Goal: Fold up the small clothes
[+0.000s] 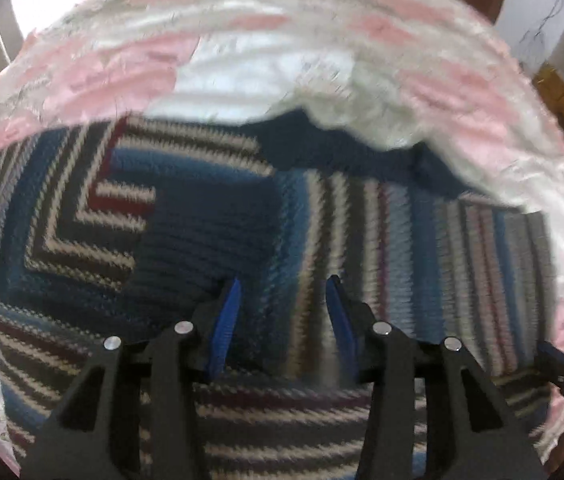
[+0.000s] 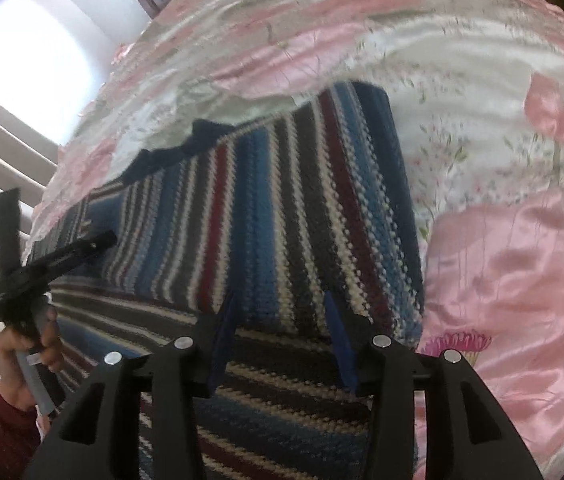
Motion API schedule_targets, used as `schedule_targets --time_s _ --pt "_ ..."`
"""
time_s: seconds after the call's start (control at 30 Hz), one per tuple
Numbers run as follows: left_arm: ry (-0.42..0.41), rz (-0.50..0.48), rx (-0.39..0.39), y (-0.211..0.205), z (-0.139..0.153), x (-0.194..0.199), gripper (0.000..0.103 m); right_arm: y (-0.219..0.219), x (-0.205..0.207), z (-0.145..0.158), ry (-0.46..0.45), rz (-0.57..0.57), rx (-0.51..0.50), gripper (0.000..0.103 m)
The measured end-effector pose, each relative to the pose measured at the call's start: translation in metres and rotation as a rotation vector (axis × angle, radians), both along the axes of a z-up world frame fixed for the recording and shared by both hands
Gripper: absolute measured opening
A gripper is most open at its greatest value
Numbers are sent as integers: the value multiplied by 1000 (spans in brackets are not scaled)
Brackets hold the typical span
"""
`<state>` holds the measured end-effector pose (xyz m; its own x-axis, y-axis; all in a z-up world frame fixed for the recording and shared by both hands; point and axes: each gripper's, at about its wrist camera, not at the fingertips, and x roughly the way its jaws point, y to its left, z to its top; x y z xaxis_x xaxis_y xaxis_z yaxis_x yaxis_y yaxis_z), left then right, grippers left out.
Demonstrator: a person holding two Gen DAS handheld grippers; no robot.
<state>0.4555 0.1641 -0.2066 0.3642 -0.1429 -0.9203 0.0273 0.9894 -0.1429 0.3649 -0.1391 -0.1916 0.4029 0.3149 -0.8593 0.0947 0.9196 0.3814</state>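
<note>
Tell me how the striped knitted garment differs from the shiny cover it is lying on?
The striped knit is thick and matte, in blue, dark red, grey and white bands; the satin cover is glossy, pink and white with flowers. The knit shows folded layers with stripes running in different directions; the cover lies spread out, rumpled, reaching well beyond the knit. Both are soft fabric.

We observe one knitted striped garment (image 2: pixel 265 208), banded in blue, navy, dark red, grey and white, lying partly folded on the pink floral satin bedspread (image 2: pixel 514 272), with a navy ribbed edge along its far side and one panel overlapping another so the stripes meet at right angles.
</note>
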Motion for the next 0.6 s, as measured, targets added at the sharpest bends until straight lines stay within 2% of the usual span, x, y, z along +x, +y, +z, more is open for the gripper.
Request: schedule_targets --time_s 0.17,0.3,0.37,0.4,0.43,0.47,0.5,0.53,0.6 --pt "-9 -29 55 -6 -10 0 45 11 3 -14 6 21 -61 46" --pt "8 -35 28 -3 1 -5 47 10 0 1 13 8 -55 47" --pt "8 -33 15 3 19 -12 62 6 -6 21 19 -6 -67 47" --pt "10 -30 30 4 27 -15 62 4 -9 34 13 -20 -86 49" --pt "3 -37 35 6 39 -19 62 2 -11 45 -1 -24 -96 53" --pt "-11 -52 21 7 50 -23 68 1 -15 58 -23 -23 -105 55" --pt "-26 -66 13 7 61 -28 79 1 -19 73 -50 -18 -119 62" --pt "-40 -72 18 9 70 -33 85 3 -22 81 -60 -12 -131 66" --pt "-61 -61 23 22 83 -45 88 6 -28 92 -75 -1 -153 67"
